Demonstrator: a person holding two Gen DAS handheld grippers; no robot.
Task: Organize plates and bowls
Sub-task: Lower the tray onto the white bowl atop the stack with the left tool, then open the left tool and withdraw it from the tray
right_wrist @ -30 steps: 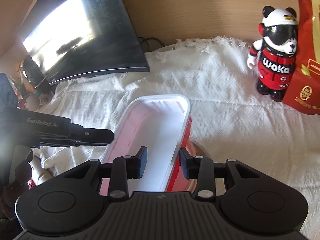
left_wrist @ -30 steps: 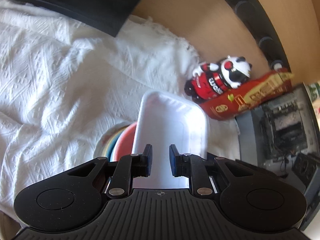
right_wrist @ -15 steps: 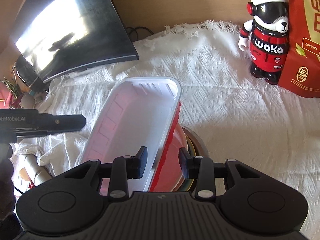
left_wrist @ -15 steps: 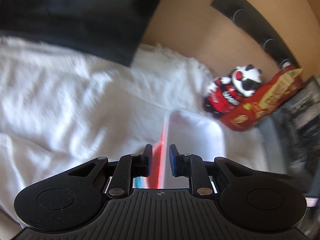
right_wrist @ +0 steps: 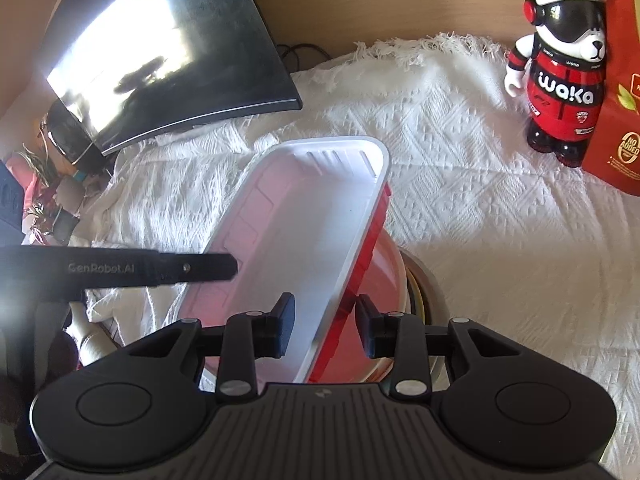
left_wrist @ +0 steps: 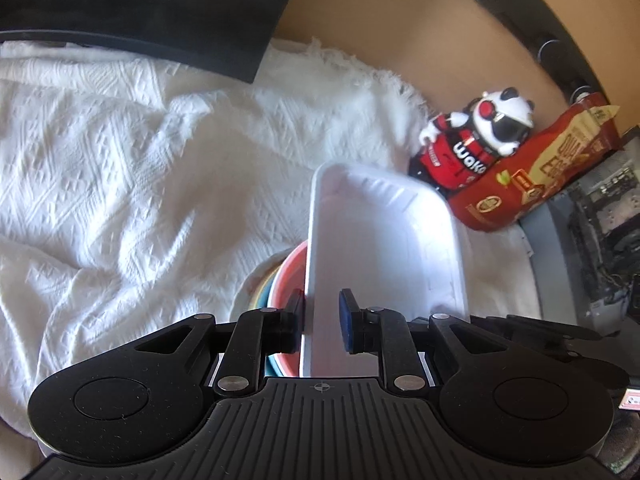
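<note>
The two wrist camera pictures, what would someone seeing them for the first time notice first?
First, the white tray, held tilted at the centre over a stack of coloured bowls on the white cloth, with the right gripper and the left gripper both at its near end. Next, the panda figure in red at the far right, beside a red bag.

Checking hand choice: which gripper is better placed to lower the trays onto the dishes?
Right gripper, probably: its jaws, just closing, span the white tray and red tray rims; the left gripper spans only the white rim.
</note>
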